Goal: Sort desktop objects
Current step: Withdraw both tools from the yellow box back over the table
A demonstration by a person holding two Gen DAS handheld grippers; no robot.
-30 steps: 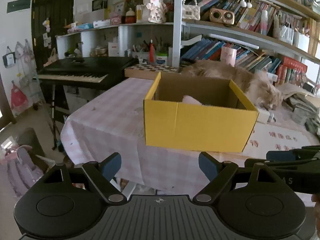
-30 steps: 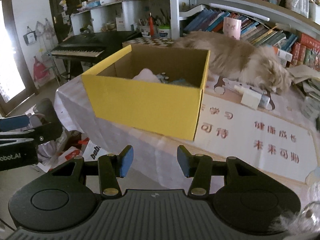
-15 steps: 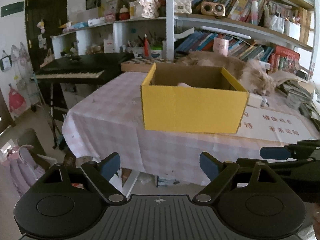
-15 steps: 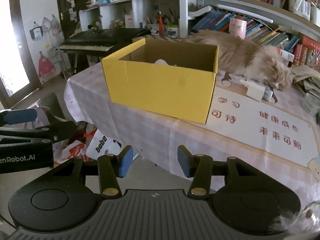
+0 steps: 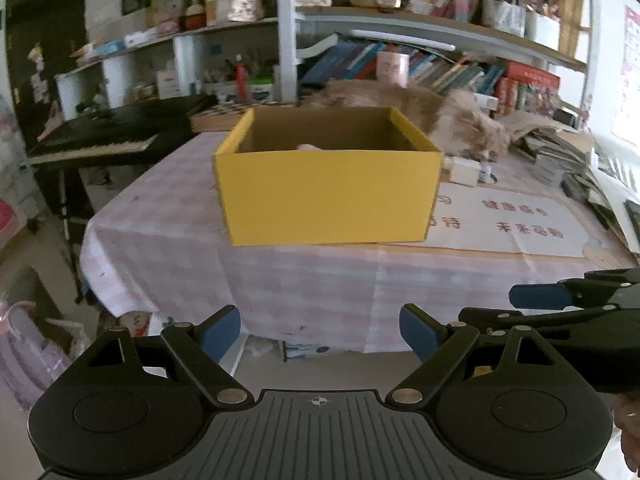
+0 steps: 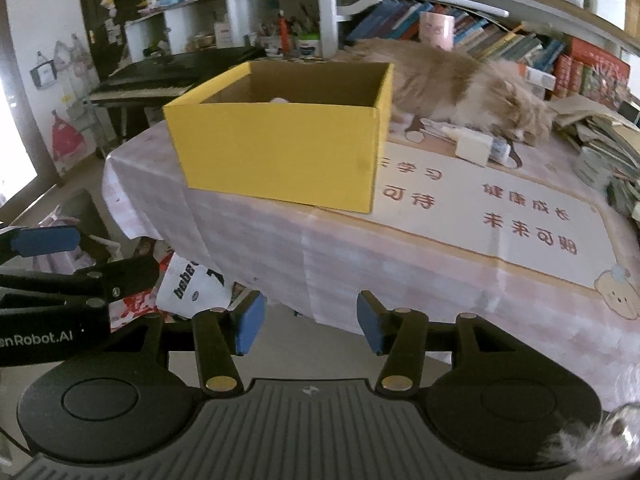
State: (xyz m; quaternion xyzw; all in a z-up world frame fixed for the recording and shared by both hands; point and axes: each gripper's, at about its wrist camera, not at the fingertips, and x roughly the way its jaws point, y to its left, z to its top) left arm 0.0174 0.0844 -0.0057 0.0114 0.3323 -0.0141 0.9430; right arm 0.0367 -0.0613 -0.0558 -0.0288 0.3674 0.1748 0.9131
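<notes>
Black keys and casing of an electric keyboard (image 5: 100, 136) are showing at the far left, standing on its frame beside the table's corner. Pink-and-white checked cloth is covering the table (image 5: 160, 220) and hanging over its near edge. Sitting on that cloth, toward the left end of the table, is the yellow cardboard box (image 5: 328, 196), open at the top, with a pale object just peeking above its front wall; what else is lying inside cannot be told. Behind the box a long-haired tan cat (image 6: 460, 80) is lying stretched along the table's back edge, in front of crowded bookshelves (image 5: 460, 64). Just right of the box a small white carton (image 6: 474, 146) is resting near the cat's head, on a printed mat (image 6: 500, 208) bearing red characters. Stacked papers are piling up at the far right.

Both tools are hanging in front of the table's near edge, apart from everything on it. The left gripper (image 5: 320, 332) is standing wide, with nothing between its blue pads. The right gripper (image 6: 308, 322) is standing at a narrower gap, likewise empty, and its side is showing in the left wrist view at the right edge.
</notes>
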